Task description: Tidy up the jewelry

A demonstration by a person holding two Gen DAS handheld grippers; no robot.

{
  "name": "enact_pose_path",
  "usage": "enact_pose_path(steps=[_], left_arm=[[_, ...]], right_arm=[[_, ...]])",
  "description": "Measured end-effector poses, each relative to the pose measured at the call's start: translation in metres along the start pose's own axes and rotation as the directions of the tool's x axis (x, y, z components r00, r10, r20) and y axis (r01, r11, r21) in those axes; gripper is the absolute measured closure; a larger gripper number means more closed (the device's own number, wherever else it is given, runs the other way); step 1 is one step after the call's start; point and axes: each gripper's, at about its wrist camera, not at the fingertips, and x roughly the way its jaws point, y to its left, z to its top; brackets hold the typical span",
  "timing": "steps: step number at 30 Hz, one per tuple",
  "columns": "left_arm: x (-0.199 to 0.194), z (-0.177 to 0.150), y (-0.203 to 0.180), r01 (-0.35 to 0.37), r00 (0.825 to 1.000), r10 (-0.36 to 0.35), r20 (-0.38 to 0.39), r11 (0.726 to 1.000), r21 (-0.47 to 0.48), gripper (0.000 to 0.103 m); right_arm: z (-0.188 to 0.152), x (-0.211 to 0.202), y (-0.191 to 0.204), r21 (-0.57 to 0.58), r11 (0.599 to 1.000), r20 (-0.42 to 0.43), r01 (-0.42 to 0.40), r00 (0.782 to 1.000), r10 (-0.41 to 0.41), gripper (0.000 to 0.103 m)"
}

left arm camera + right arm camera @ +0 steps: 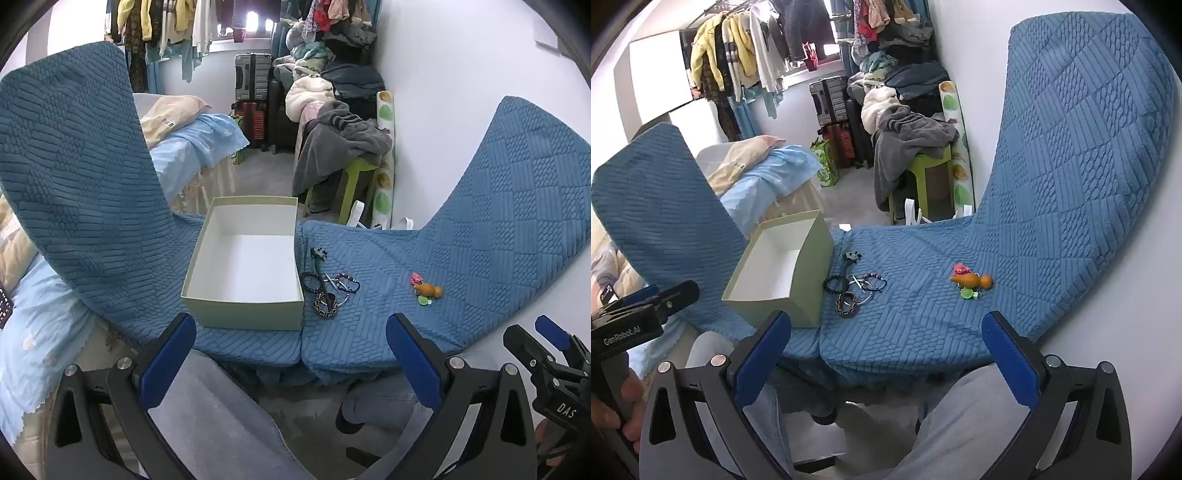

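A pale green, open-topped cardboard box with a white inside (243, 266) sits on a blue quilted, textured cushion cover (388, 332), its floor bare. Just beside the box's right wall lies a small tangle of jewelry (327, 286) — dark beaded bracelets, thin metal bangles, a black-and-gold patterned ring-shaped bangle and a dark hairpin with a flower-like head lying across them. Well apart to the right, on the same cover, rests a second little cluster (424, 290): an orange gourd-shaped charm with a pink piece behind it and a green bead in front.

The left gripper (291, 332) hangs over the cushion's near edge with its blue-padded jaws spread wide, nothing between them. The right gripper (886, 328) is held likewise, jaws wide apart and empty, near the front edge of the cushion; from its camera the box (775, 273) lies to the left, the bracelet tangle (853, 290) ahead and the orange charm cluster (971, 282) to the right. Neither tool touches any jewelry — both sit short of it, above the person's grey trousers (960, 417).
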Motion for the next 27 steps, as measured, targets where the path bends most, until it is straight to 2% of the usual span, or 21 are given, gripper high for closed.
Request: enact_pose_path(steps=[6,7,8,15,27], left_arm=[[-0.003,0.001,0.003,-0.003,1.000,0.003,0.001,1.000,0.011,0.000],[-0.004,-0.001,0.002,-0.036,0.999,0.036,0.017,0.999,0.012,0.000],[-0.004,-0.002,0.001,-0.037,0.999,0.037,0.017,0.999,0.011,0.000],[-0.005,0.002,0.006,-0.023,1.000,0.023,0.010,1.000,-0.012,0.000],[-0.005,0.005,0.008,-0.039,0.999,0.039,-0.001,0.999,-0.021,0.000]], right_arm=[[-0.001,-0.003,-0.004,0.006,1.000,0.002,0.014,1.000,-0.014,0.000],[-0.001,-0.003,-0.006,0.009,1.000,0.003,0.014,1.000,-0.014,0.000],[-0.001,-0.003,-0.008,0.011,1.000,0.005,0.015,1.000,-0.015,0.000],[0.002,-0.005,-0.008,0.016,0.999,-0.001,0.032,1.000,-0.032,0.000],[0.000,-0.001,-0.007,0.016,0.999,-0.006,0.029,1.000,-0.029,0.000]])
